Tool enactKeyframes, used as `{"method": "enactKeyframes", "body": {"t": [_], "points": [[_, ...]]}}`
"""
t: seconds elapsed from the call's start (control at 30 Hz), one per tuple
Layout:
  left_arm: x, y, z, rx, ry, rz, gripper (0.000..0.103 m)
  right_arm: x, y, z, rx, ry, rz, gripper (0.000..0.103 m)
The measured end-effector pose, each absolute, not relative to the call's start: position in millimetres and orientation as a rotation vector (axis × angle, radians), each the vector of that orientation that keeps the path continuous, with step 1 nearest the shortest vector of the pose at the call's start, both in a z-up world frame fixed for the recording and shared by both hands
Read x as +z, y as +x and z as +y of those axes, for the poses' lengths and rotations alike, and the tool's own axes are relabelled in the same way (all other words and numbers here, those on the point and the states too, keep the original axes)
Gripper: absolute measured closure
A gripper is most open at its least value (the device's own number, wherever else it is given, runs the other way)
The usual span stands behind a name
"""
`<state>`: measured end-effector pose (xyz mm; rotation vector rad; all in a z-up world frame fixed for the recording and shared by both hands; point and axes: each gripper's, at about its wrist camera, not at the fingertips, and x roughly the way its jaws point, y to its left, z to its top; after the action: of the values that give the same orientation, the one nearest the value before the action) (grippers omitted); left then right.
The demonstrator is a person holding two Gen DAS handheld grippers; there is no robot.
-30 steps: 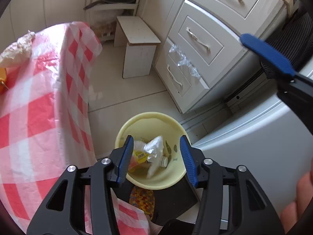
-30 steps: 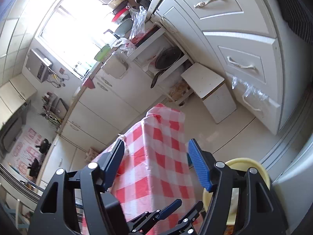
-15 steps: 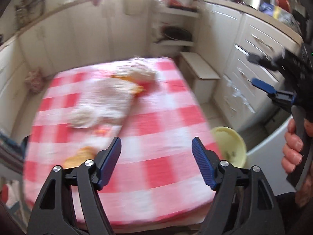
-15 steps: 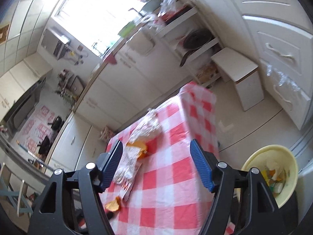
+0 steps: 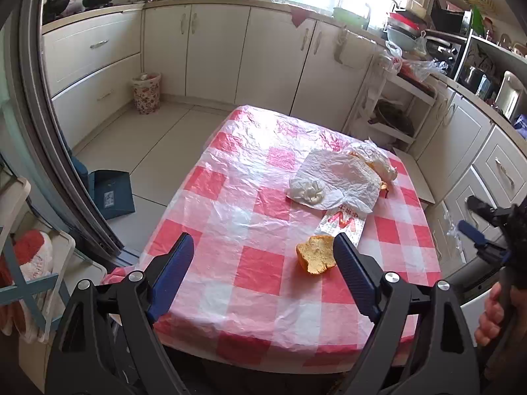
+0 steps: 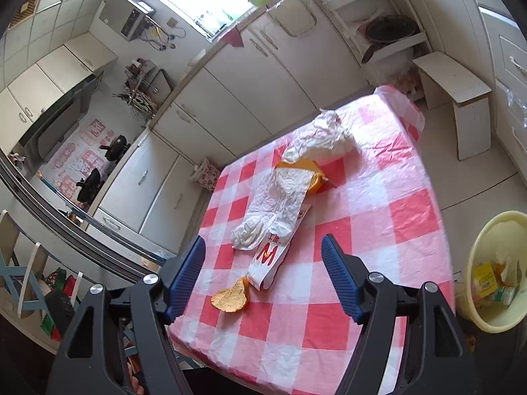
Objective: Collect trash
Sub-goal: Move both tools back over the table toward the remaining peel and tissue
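Trash lies scattered on the red-and-white checked plastic tablecloth (image 5: 263, 270) in front of me. Nearest is a torn orange-yellow chunk of bread (image 5: 315, 254), sitting just left of my left claw's (image 5: 263, 270) right finger in the left wrist view, not touching it. Beyond it, farther and to the right, lies a flat white paper wrapper with a red M (image 5: 342, 222), and past that a crumpled white plastic bag (image 5: 332, 181) with an orange wrapper (image 6: 313, 171) peeking from under its far end. At the far right corner of this heap sits a second crumpled white paper wad (image 6: 326, 133).

My left claw hangs over the near edge of the table, its jaws opening wide with nothing between them but bare cloth. My right claw (image 6: 263, 273) also hovers above the near table edge, jaws spread apart and empty; the M wrapper and the bread chunk lie just beyond its gap, toward its left finger.

Off the table's right side, on the floor, stands a pale yellow plastic tub (image 6: 494, 273) already holding some scraps.
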<state>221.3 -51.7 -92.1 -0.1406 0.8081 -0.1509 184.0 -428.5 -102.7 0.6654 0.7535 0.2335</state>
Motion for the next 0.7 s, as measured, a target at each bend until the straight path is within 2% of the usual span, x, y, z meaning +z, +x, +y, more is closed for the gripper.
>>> {"method": "enactKeyframes", "body": {"t": [0.7], "points": [[-88.7, 211.3, -54.2, -0.142, -0.069, 0.798, 0.017, -128.8, 186.1, -436.0, 0.169, 0.694, 0.822, 0.033]]}}
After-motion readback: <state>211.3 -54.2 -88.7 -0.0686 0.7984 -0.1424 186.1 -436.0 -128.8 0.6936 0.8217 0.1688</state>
